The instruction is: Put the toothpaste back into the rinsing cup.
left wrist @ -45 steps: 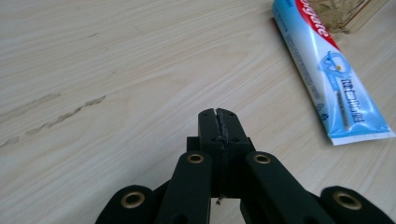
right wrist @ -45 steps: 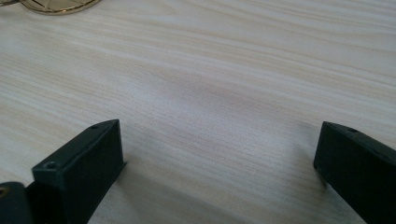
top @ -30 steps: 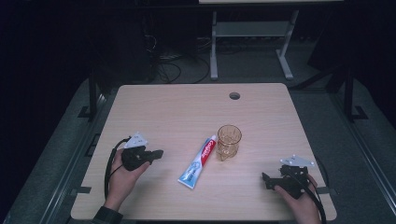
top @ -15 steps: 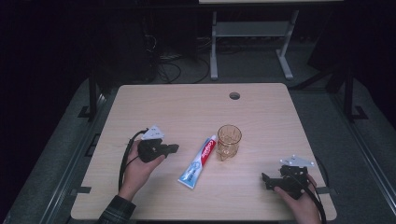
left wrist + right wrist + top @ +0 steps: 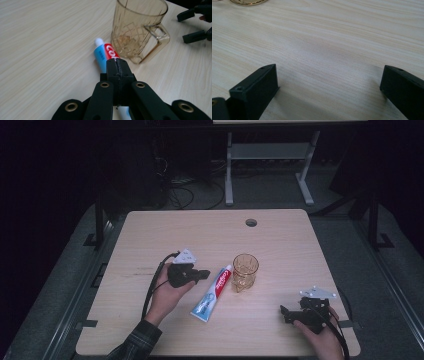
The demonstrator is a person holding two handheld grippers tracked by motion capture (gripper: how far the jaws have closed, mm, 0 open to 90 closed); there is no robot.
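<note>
Beside the mug [image 5: 245, 270], toothpaste tube [image 5: 212, 293], cap toward the far edge.

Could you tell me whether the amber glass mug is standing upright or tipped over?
Upright: the amber glass mug stands on its base on the table, its empty mouth facing up, beside the toothpaste tube.

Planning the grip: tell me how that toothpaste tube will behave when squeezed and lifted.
The toothpaste tube lies flat and looks soft-walled, so it would probably dent under the tongs. Its glossy skin may slip. Flat-bodied, it seems unlikely to roll, though a push could slide it against the amber mug.
</note>
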